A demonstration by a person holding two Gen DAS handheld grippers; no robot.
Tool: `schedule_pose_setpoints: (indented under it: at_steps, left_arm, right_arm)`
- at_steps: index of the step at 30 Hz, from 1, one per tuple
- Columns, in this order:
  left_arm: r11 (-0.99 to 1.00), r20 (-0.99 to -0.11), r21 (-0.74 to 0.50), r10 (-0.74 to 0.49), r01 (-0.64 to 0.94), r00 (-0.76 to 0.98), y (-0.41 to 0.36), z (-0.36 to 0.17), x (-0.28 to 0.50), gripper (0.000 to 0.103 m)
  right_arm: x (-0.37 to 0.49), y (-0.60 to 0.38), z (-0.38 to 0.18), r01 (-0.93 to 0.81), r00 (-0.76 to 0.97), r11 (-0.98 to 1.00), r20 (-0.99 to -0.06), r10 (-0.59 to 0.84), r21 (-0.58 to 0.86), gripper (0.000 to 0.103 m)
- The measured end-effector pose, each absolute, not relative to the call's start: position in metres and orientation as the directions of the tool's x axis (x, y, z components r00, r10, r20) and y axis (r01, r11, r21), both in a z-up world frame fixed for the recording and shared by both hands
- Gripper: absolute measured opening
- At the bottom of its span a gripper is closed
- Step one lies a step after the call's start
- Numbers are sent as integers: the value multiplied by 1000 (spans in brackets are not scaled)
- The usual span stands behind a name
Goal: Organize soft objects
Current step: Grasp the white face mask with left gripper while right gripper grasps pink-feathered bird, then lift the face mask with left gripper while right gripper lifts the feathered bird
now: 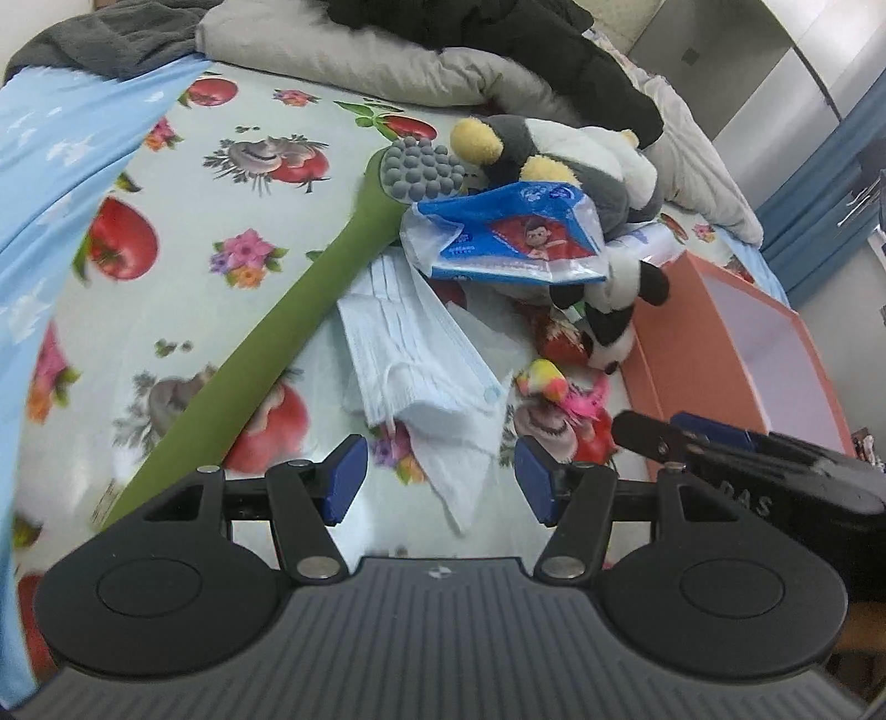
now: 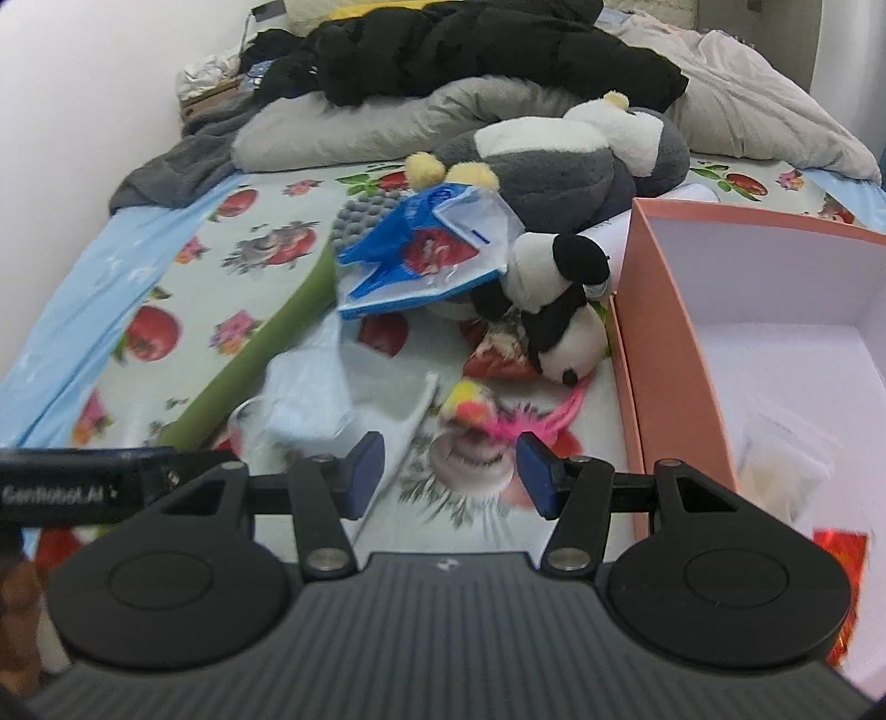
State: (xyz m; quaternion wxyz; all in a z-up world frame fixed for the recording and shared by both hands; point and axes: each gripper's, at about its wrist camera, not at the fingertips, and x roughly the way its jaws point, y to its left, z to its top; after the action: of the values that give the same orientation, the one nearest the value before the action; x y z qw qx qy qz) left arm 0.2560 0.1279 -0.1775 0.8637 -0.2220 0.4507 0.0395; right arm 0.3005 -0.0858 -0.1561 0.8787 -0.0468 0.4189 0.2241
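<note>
On the fruit-print bed sheet lie a stack of pale blue face masks (image 1: 412, 343), a small panda plush (image 1: 612, 310), a big grey-and-white plush (image 1: 554, 155), a blue-and-white plastic packet (image 1: 509, 235), a pink-and-yellow feather toy (image 1: 559, 390) and a long green brush with grey nubs (image 1: 310, 288). My left gripper (image 1: 440, 479) is open and empty just before the masks. My right gripper (image 2: 451, 473) is open and empty, just short of the feather toy (image 2: 476, 407), with the panda (image 2: 559, 310) beyond. The masks (image 2: 315, 399) look blurred there.
A pink open box (image 2: 664, 354) stands at the right on the bed, with a clear bag and a red packet inside. A grey quilt (image 2: 360, 127) and black clothes (image 2: 470, 50) are piled at the far end. The right gripper's side shows in the left wrist view (image 1: 747, 459).
</note>
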Motion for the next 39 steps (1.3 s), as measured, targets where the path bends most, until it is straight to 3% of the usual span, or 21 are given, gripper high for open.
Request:
schedule_pose_setpoints:
  at_steps: [13,16,17,18,19,21,23,31,39]
  left_arm:
    - [903,-818,-321,-112,-286,564,134,-216,304,62]
    - [911,-824,-302,-102,-280,557,130,-220,307,48]
    - [909,-826,-307,-109,-280,553,130,-222,309,38]
    - [907,-828,-311,-112,-283,549,130,-224,309,29]
    - [906,-829,-312,-113,-285,548,130,-224,309,25]
    - [909,-820,-309,-105,-280,562,130,-221,307,11]
    - [910,-807,-313,-104,-272,581,130,-215,305,8]
    - [894,-762,-357,-111,-271,639,132,-182,276,4]
    - [883,-734,-381,-107,-275,671,130,-156,222,4]
  right_arm:
    - [373,-61,-216,-412,506,904,-798,327,109,54]
    - [378,-58,-225,-415,490,902,-807,331,118,47]
    - [380,-58,-227,-416,485,902,-810,330,118,41]
    - [381,-57,-229,-417,480,901,-813,330,120,25]
    - [381,-57,-232,-418,474,901,-818,326,117,17]
    - [381,-56,-235,-431,460,895,-827,323,110,13]
    - [379,-57,-233,-439,463,891,-822,332,113,10]
    - [360,-62,-217,-469,488,878,-800,349,97,4]
    - [332,-68,-200,-473,515,876,-779,359,91,7]
